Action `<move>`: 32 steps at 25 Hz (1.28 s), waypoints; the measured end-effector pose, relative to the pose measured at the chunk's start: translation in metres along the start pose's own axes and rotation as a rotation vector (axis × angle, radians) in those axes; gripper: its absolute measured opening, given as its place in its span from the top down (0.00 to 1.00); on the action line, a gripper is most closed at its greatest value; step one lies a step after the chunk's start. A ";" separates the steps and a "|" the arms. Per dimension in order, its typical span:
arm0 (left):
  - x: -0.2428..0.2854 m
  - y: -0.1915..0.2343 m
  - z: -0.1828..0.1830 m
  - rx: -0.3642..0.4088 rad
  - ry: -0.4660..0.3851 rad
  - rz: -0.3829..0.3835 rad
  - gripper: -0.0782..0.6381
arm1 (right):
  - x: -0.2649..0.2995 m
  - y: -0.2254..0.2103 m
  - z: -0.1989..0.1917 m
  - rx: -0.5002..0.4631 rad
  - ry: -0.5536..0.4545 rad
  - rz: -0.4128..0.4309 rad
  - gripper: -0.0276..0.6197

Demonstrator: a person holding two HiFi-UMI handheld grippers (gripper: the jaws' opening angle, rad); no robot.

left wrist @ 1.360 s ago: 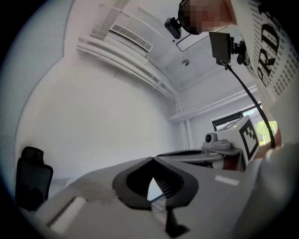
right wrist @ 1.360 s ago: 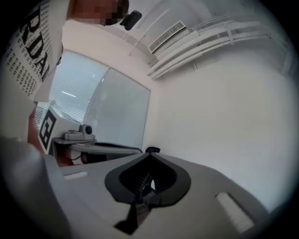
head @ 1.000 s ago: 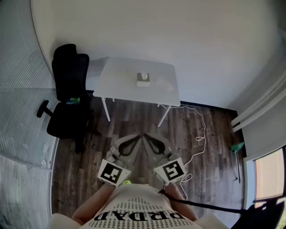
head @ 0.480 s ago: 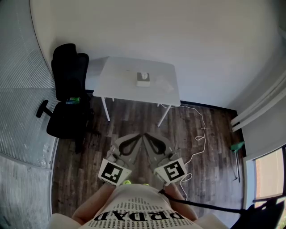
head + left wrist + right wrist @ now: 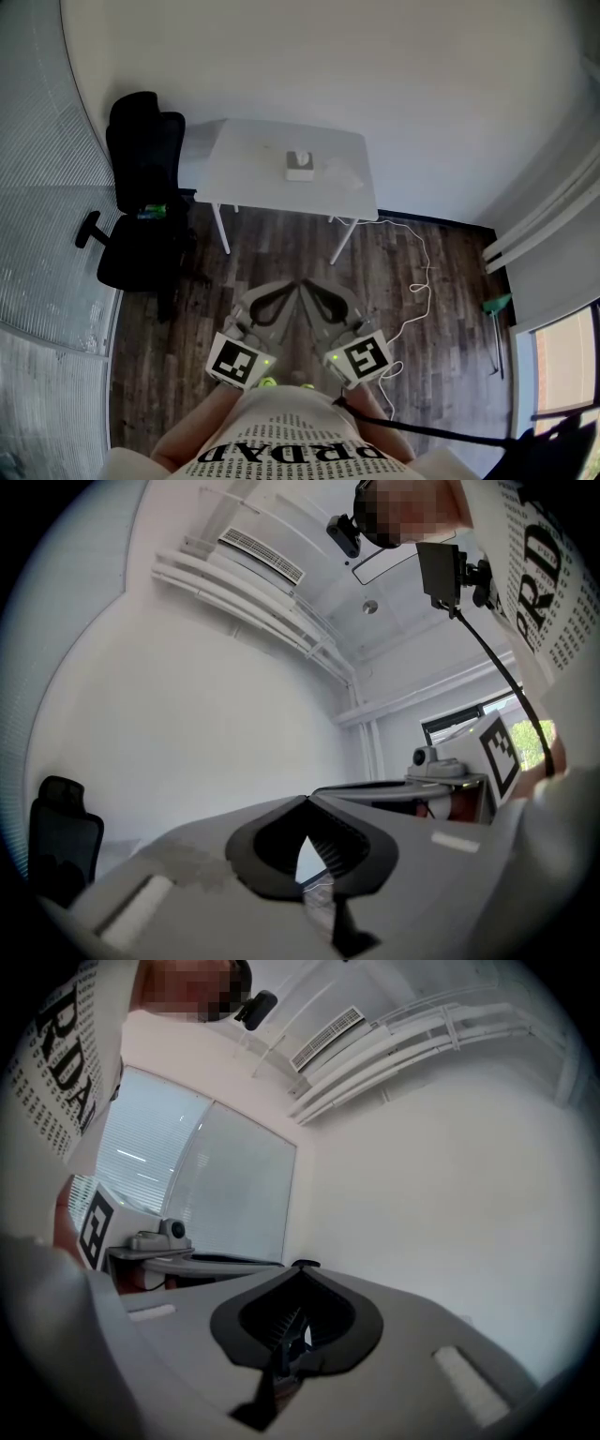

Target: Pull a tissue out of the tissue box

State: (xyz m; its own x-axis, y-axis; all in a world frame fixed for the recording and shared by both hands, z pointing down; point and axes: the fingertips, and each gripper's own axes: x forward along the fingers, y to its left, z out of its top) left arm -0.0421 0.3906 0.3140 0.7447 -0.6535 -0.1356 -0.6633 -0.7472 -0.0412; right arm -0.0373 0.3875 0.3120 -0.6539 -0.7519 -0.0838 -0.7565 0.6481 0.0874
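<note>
The tissue box (image 5: pixel 300 167) is small and white, with a tissue poking up, and stands on the white table (image 5: pixel 253 164) far ahead of me. A loose crumpled tissue (image 5: pixel 343 176) lies just right of it. My left gripper (image 5: pixel 291 286) and right gripper (image 5: pixel 307 284) are held close to my body over the wooden floor, well short of the table. Their tips lean in and meet each other. Both are shut with nothing between the jaws, as the left gripper (image 5: pixel 305 799) and right gripper (image 5: pixel 302 1267) views confirm against the bare wall.
A black office chair (image 5: pixel 141 197) stands at the table's left end. A white cable (image 5: pixel 417 291) trails over the dark wood floor to the right, near a green object (image 5: pixel 497 307). A ribbed glass wall (image 5: pixel 47 234) runs along the left.
</note>
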 end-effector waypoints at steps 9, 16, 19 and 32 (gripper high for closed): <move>-0.011 0.006 -0.006 -0.002 0.018 -0.019 0.90 | 0.007 0.009 -0.007 0.027 0.017 -0.015 0.94; -0.003 0.010 -0.015 -0.015 0.030 -0.023 0.90 | 0.011 0.001 -0.016 0.031 0.044 -0.016 0.94; 0.009 0.014 -0.023 -0.016 0.050 -0.017 0.90 | 0.014 -0.012 -0.025 0.033 0.048 -0.016 0.94; 0.099 0.065 -0.033 -0.001 0.059 0.041 0.90 | 0.068 -0.102 -0.030 0.056 0.021 0.036 0.94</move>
State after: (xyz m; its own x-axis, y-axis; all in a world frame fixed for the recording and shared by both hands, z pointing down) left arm -0.0091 0.2733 0.3308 0.7197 -0.6898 -0.0783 -0.6935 -0.7195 -0.0359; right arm -0.0044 0.2662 0.3272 -0.6806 -0.7302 -0.0603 -0.7325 0.6800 0.0339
